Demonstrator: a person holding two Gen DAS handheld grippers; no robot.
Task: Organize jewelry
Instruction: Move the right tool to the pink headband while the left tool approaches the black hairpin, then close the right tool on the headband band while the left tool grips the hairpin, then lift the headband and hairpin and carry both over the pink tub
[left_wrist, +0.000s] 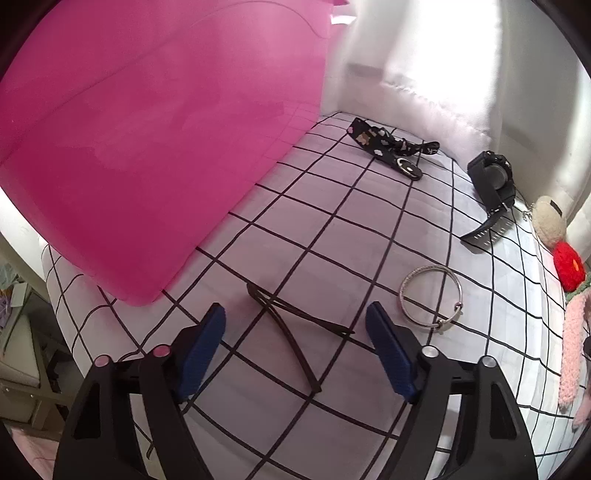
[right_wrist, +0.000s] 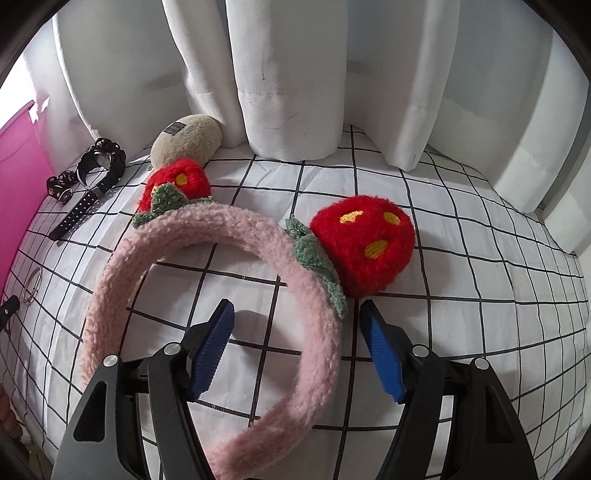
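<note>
The left gripper (left_wrist: 295, 325) stands with its ribbed blue pads (left_wrist: 391, 354) wide apart, holding nothing. Between them, on the sheet (left_wrist: 332, 240), lies a thin black cord (left_wrist: 291, 325) bent into a narrow V. The sheet is white cloth with a black grid, stretched over a soft surface. Just right of the right pad rests a slim metal bangle (left_wrist: 430, 295), round, with a small clasp on its near side. Further out, toward the sheet's far right edge, sits a black watch (left_wrist: 489, 181), its matte perforated strap trailing toward the bangle. Near the far edge lies a black patterned strap (left_wrist: 388, 147) with a round buckle. A smooth pink box (left_wrist: 147, 147) fills the sheet's left side.

The right gripper (right_wrist: 297, 325) is also spread open and grips nothing. One arm of a fuzzy pink headband (right_wrist: 207, 229) runs between its pads, though whether either pad touches it cannot be told. The headband arches across the sheet, carrying two plush red strawberries (right_wrist: 364, 247) with yellow stitched seeds and green knit leaves. Behind the left strawberry lies a beige plush oval (right_wrist: 186, 136), close to the white curtain (right_wrist: 288, 74) hanging in folds along the far edge. The watch shows at the far left here.
</note>
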